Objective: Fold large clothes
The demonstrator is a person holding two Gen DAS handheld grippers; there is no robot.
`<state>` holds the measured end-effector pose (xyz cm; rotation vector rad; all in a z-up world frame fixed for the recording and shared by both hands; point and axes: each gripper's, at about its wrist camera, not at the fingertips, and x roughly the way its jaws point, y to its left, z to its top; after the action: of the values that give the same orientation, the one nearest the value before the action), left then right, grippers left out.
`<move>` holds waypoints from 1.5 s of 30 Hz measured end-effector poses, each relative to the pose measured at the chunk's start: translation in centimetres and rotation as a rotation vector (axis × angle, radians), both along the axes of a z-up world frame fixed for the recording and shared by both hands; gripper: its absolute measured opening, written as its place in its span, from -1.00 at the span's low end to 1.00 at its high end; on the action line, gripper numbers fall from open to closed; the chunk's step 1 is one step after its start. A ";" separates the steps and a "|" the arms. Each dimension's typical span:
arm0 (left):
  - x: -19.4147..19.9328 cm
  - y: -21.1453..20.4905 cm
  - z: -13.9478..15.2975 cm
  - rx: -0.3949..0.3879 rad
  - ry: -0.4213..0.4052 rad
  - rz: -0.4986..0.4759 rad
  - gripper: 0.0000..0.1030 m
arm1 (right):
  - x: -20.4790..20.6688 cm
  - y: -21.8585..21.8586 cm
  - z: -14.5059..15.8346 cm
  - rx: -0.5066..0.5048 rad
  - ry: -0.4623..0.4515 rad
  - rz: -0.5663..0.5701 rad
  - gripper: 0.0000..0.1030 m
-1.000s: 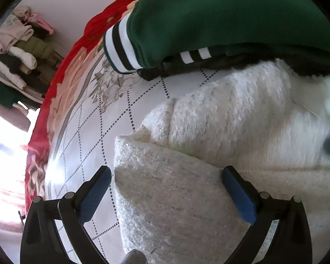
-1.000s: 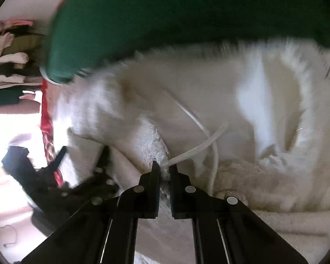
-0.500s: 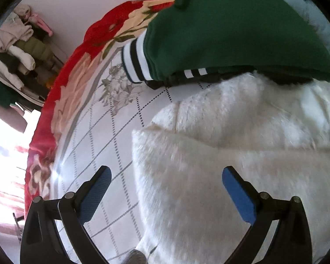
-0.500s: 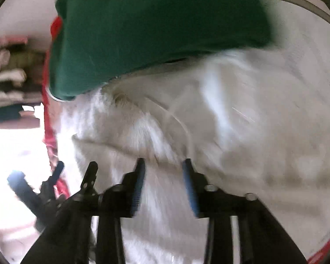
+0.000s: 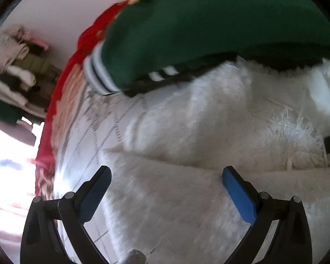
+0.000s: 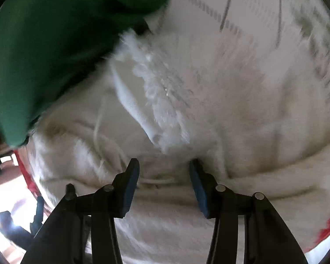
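Note:
A fluffy white garment (image 5: 198, 132) lies folded on the bed, its near fold under both grippers. In the left wrist view my left gripper (image 5: 165, 173) stands wide open over that fold, with nothing pinched between its blue pads. The right wrist view shows the same white garment (image 6: 209, 110) with a drawstring and a fuzzy collar. There my right gripper (image 6: 164, 165) hovers just above the fabric, its jaws opening and holding nothing. A green garment (image 5: 209, 28) with black-and-white striped cuffs lies folded behind the white one.
The bed has a white quilted cover (image 5: 112, 123) with dashed diamond lines and a red flowered border (image 5: 61, 83). Clothes hang on a rack (image 5: 13, 70) at the far left. The green garment (image 6: 55, 44) fills the upper left of the right wrist view.
My right gripper was shut on the white fabric beside the drawstring; it has let go, opened, rolled and shifted over the garment. The left gripper stayed open and drifted sideways over the fold.

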<state>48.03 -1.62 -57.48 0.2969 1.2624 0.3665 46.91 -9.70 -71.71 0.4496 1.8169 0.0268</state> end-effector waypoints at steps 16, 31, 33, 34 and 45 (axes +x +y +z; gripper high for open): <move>-0.4 -0.4 -1.0 0.012 -0.005 -0.110 1.00 | 3.0 -2.8 6.8 0.069 -0.226 -0.183 -1.00; -7.5 1.1 6.9 -0.155 -0.054 -0.028 1.00 | -8.3 -14.6 10.1 0.102 -0.065 0.007 0.16; -10.2 0.6 6.7 -0.162 -0.010 -0.021 1.00 | -12.2 -17.6 10.1 0.038 -0.031 0.003 0.24; -11.4 0.2 6.4 -0.163 0.008 -0.020 1.00 | -14.9 -19.8 9.7 0.010 -0.008 -0.009 0.27; -23.2 -3.5 -0.1 -0.081 0.235 -0.079 1.00 | -31.1 -27.0 -0.3 0.087 0.039 -0.059 -0.47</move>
<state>24.78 -5.14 -57.59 0.3265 1.4877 0.2157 15.79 -36.71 -72.02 0.5683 1.8451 0.0572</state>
